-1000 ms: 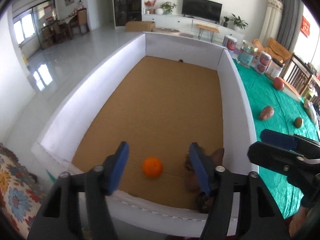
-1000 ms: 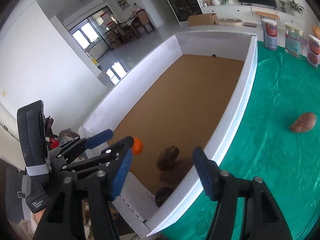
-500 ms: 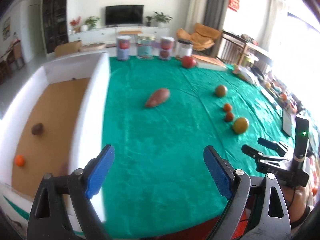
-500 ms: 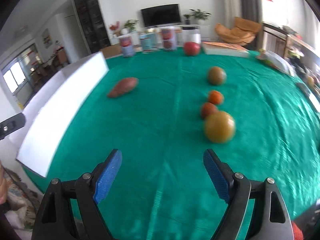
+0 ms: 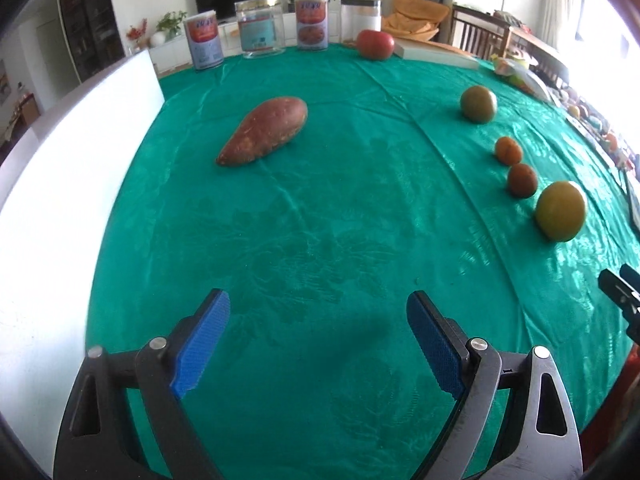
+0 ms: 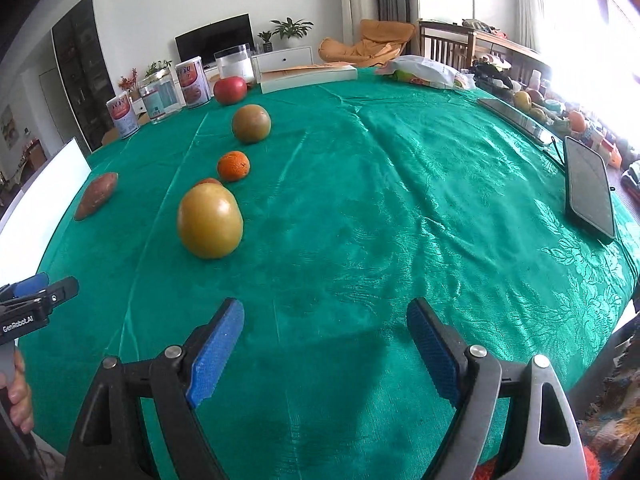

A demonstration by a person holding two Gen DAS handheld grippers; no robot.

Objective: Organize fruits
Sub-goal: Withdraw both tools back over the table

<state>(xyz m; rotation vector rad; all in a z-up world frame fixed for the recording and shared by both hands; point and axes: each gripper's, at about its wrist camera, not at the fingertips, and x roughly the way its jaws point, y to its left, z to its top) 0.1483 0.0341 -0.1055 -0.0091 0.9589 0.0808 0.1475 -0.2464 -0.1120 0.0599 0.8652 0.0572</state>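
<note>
On the green tablecloth [image 5: 320,220] lie a sweet potato [image 5: 266,130], a large yellow-green fruit [image 5: 561,211], two small oranges [image 5: 522,179] [image 5: 508,149], a greenish round fruit [image 5: 478,103] and a red tomato [image 5: 375,44]. My left gripper [image 5: 318,342] is open and empty above the near cloth. My right gripper [image 6: 325,346] is open and empty, the yellow-green fruit [image 6: 209,221] ahead to its left, with an orange [image 6: 233,166] and the greenish fruit [image 6: 251,123] beyond.
The white box wall [image 5: 60,200] runs along the left. Tins and jars [image 5: 256,28] stand at the far edge beside a flat white box [image 5: 436,54]. A phone [image 6: 590,192] and a tablet [image 6: 516,118] lie at the right.
Both grippers have swung away from the box to the table and come closer to the fruits. The box interior has left both views.
</note>
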